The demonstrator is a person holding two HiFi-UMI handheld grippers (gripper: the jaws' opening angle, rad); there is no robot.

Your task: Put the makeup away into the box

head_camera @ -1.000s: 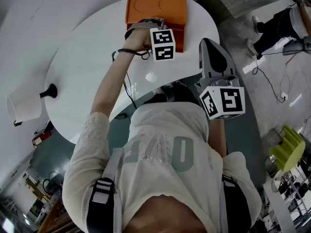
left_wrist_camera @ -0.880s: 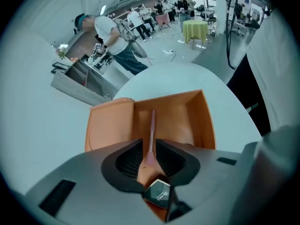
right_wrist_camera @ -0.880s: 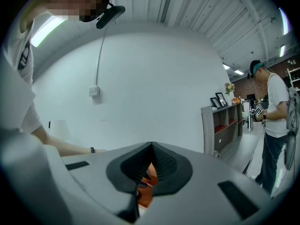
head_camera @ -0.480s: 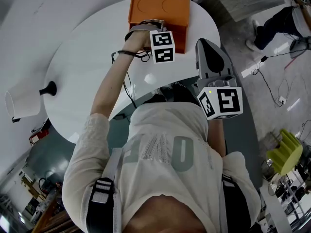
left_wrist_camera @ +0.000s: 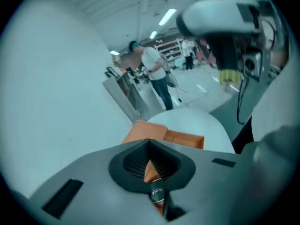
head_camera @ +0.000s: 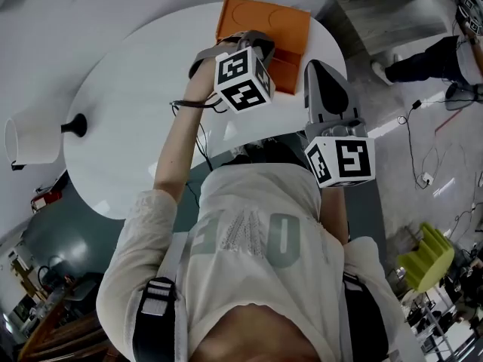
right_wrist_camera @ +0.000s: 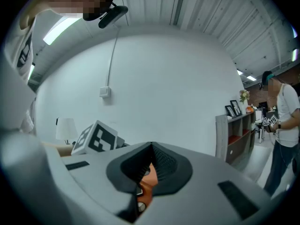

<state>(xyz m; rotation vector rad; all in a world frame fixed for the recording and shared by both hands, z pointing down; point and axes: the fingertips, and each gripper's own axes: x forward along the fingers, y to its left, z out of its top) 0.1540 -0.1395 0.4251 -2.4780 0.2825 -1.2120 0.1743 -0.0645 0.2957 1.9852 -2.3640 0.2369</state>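
The orange box [head_camera: 266,23] lies open at the far edge of the round white table [head_camera: 136,111]; the left gripper view shows the box [left_wrist_camera: 164,136] beyond the jaws. My left gripper [head_camera: 262,44] hangs above its near side, its marker cube tilted. Its jaws have just been closing and now meet [left_wrist_camera: 149,149]. No makeup shows between them; a small dark tag with script sits low in the seam. My right gripper [head_camera: 318,66] hovers to the right of the box, off the table's edge, jaws shut [right_wrist_camera: 151,150] and empty. No loose makeup is visible.
A white lamp [head_camera: 30,140] stands at the table's left edge. A person [head_camera: 430,59] stands on the floor at the upper right, with cables nearby. A yellow-green object [head_camera: 426,259] sits on the floor at the right. Shelves [right_wrist_camera: 234,130] line the wall.
My left gripper has lifted up off the box and rolled, so its cube now tilts. The right gripper has shifted slightly.
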